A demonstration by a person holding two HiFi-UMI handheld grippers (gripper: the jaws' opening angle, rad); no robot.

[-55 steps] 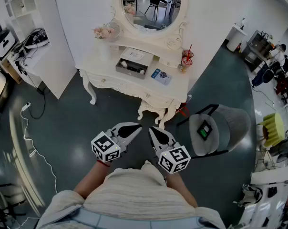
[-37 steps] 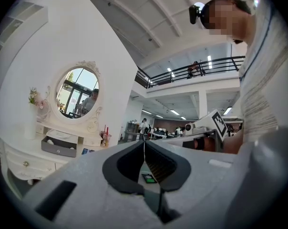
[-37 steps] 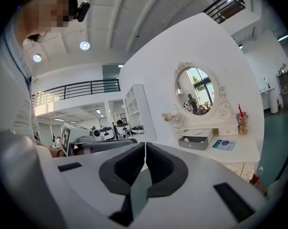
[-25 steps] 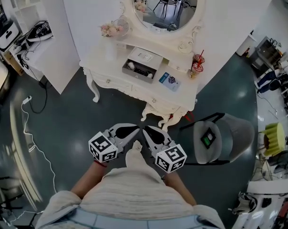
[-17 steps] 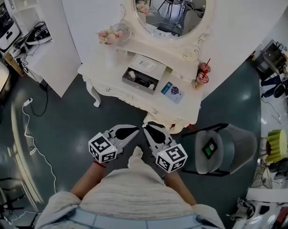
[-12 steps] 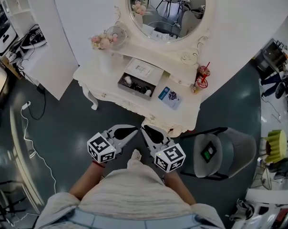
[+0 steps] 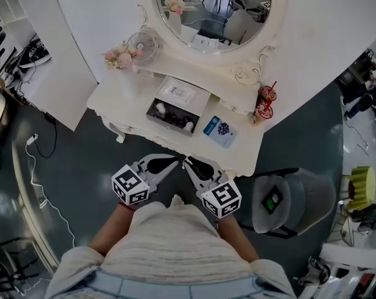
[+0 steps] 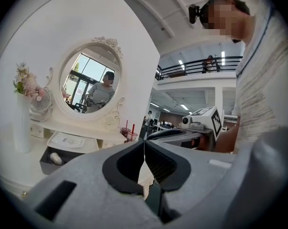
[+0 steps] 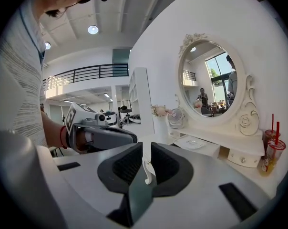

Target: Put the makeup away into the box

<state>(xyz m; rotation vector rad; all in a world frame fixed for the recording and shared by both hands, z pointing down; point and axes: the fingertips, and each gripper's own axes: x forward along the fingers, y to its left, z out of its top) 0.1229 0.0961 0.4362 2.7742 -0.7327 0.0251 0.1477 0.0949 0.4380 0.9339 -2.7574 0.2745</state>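
Observation:
An open grey box (image 7: 175, 108) with its white lid folded back lies on the white dressing table (image 7: 122, 101). Small makeup pieces (image 7: 172, 118) lie inside it; a white one (image 8: 56, 159) shows in the left gripper view. A blue packet (image 7: 219, 129) lies on the table right of the box. My left gripper (image 7: 174, 159) (image 8: 144, 144) and right gripper (image 7: 188, 162) (image 9: 146, 149) are side by side at the table's front edge, short of the box. Both are shut with nothing in them; the right one's pads leave only a thin slit.
An oval mirror (image 7: 213, 8) backs the table. A small fan (image 7: 138, 42) and pink flowers (image 7: 116, 56) stand at its rear left, two red cups with straws (image 7: 263, 104) at the right. A grey chair (image 7: 291, 195) stands on the dark floor to my right.
The person has walked up to the dressing table. Both grippers, first over the dark floor, are now at its front edge. Their jaws look the same.

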